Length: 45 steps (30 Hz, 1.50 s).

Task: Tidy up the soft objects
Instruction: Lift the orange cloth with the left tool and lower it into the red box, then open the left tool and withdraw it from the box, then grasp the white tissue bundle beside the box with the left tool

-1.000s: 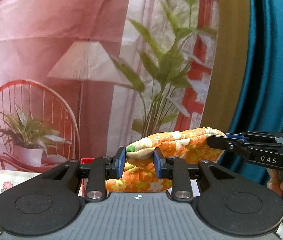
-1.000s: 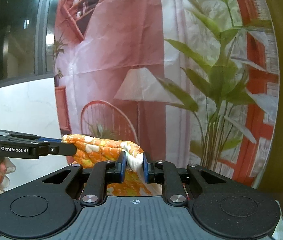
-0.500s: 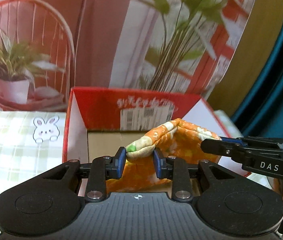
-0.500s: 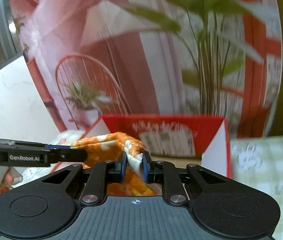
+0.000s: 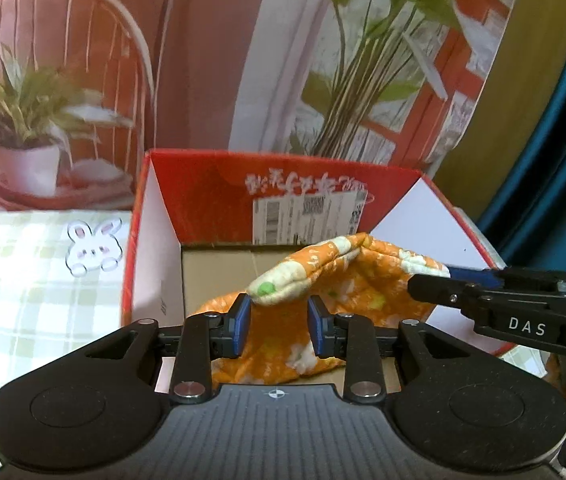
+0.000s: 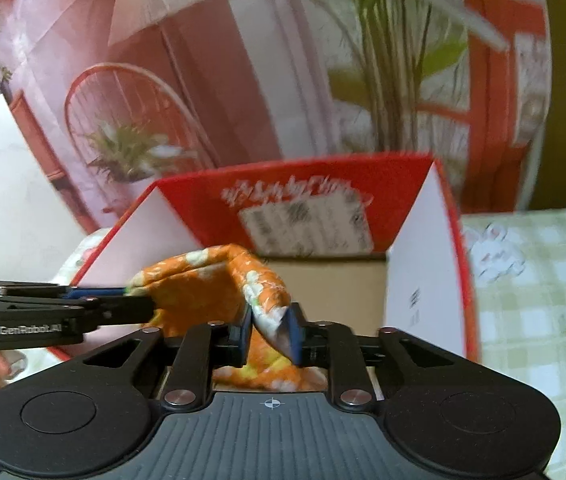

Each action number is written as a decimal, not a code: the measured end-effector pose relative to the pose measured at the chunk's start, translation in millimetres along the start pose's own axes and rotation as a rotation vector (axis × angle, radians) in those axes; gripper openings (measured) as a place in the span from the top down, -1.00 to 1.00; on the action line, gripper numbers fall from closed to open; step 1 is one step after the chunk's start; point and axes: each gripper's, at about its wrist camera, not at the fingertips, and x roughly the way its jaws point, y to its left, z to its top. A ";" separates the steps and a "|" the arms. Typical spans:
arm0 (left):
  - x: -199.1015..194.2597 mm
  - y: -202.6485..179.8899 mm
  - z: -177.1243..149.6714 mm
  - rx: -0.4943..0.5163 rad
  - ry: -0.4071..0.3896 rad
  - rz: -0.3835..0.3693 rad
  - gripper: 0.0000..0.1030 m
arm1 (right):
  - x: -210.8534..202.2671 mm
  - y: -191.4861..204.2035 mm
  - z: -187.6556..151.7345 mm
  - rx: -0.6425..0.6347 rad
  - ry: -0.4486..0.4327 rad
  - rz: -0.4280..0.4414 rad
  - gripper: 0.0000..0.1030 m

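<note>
Both tools are letting go: the left tool [image 5: 275,326] and the right tool [image 6: 270,334] each have jaws opening with a corner of the orange cloth [image 5: 347,276] between them, the cloth sagging into the red box [image 5: 203,184]. To do this well, I would open both fully, then lift straight out so no fold snags. The box stands on a checked bench [image 5: 23,280] before a printed backdrop [image 5: 211,60].
</note>
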 end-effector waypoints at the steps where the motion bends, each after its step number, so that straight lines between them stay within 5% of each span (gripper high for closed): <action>1: -4.1 -0.2 0.0 0.006 -0.010 0.001 0.28 | -3.6 3.2 -0.2 -0.022 -0.027 -0.023 0.32; 5: -28.8 -2.8 -1.9 0.022 -0.061 0.036 0.25 | -18.2 9.1 0.8 -0.059 -0.082 -0.048 0.15; 11: -79.1 -4.4 -17.6 -0.015 -0.150 0.034 0.25 | -62.5 14.6 -9.4 -0.014 -0.153 0.047 0.08; 17: -75.4 -3.1 -41.0 -0.038 -0.059 0.025 0.25 | -82.6 21.7 -39.4 -0.045 -0.156 0.051 0.08; 26: -87.8 6.2 -59.6 -0.070 -0.069 -0.010 0.24 | -90.9 18.0 -66.0 -0.098 -0.117 0.031 0.13; 45: -40.3 21.2 -84.6 -0.175 0.099 -0.039 0.26 | -76.9 -54.5 -86.3 0.035 0.000 0.009 0.28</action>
